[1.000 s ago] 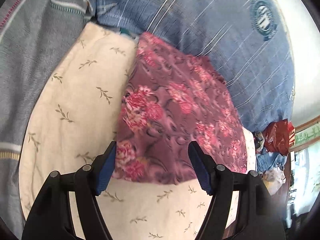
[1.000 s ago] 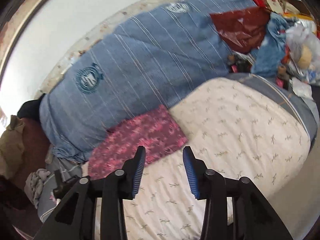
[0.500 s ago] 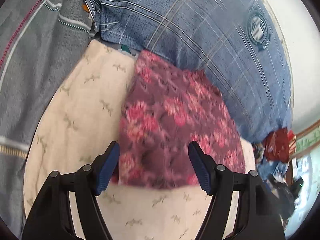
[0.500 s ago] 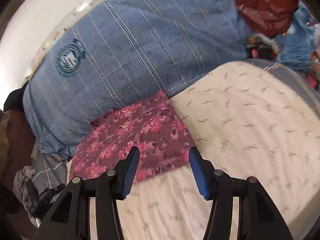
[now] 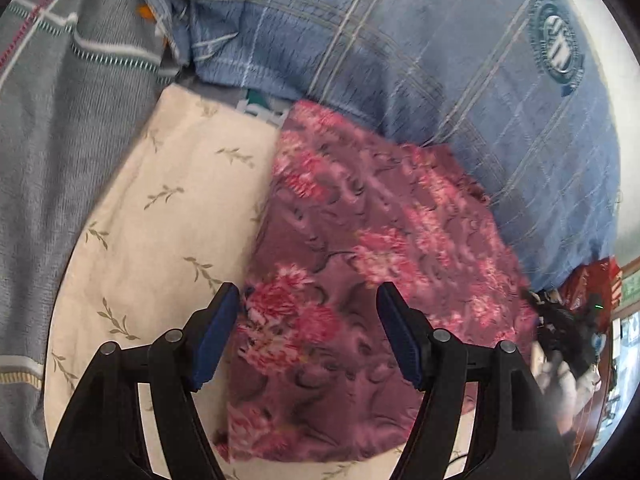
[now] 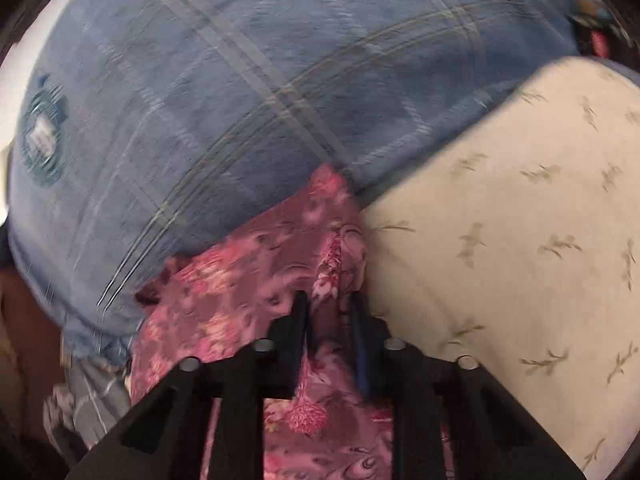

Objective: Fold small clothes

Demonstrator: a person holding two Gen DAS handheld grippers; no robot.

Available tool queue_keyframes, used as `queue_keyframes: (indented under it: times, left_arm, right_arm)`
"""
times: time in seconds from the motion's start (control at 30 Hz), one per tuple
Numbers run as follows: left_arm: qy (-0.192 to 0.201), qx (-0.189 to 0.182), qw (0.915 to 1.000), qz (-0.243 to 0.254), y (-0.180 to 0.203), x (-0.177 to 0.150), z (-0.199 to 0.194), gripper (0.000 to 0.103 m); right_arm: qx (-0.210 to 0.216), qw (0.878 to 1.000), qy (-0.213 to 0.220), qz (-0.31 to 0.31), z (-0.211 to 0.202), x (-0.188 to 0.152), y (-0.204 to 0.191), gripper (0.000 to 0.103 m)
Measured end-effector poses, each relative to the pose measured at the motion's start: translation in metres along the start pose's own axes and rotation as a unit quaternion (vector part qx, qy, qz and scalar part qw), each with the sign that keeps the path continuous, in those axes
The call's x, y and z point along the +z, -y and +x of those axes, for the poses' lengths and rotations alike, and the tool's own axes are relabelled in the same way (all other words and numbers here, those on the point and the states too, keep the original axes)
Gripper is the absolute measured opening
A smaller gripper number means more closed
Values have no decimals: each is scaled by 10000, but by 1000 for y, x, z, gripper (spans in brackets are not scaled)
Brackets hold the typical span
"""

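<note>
Floral cloth (image 6: 248, 280) between closing right gripper (image 6: 328, 304) fingers

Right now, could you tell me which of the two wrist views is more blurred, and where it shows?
Right wrist view: heavy motion smear across the blue checked quilt and floral cloth; only the right gripper, closing on that cloth, is sharp. Left wrist view: milder blur on the floral cloth, leaf-print sheet fairly crisp, fisheye bending at the edges.

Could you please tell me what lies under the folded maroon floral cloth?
The folded maroon floral cloth rests on a cream sheet with a leaf print; its far edge meets the blue checked quilt. Whatever lies directly under the cloth is covered.
</note>
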State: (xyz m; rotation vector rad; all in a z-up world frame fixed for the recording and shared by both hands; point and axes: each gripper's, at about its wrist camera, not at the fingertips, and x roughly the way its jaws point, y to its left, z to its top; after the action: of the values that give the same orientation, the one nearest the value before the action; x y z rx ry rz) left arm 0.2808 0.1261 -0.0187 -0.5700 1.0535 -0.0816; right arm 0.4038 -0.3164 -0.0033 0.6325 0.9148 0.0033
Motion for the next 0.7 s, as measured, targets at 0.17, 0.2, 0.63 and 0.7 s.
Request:
queue_keyframes:
  times: [0.17,0.2,0.63,0.7]
  left_arm:
    - [-31,299,9995,33,-1,0,8,70]
    - [-48,371,9992,118,1,0,12,70]
    - [101,505,9985,160,-4,5,-1,71]
    - [-69,734,9964,415,2,0,14,72]
  right_arm:
    - [81,9952,703,-679,-35,-3,-8,7]
    - [-213,9961,589,-616,-27,-2,3,6]
    - [70,9923,729,-994,-54,-74,-42,44]
    - [-377,9943,0,-1001,-19,-89,-35,46]
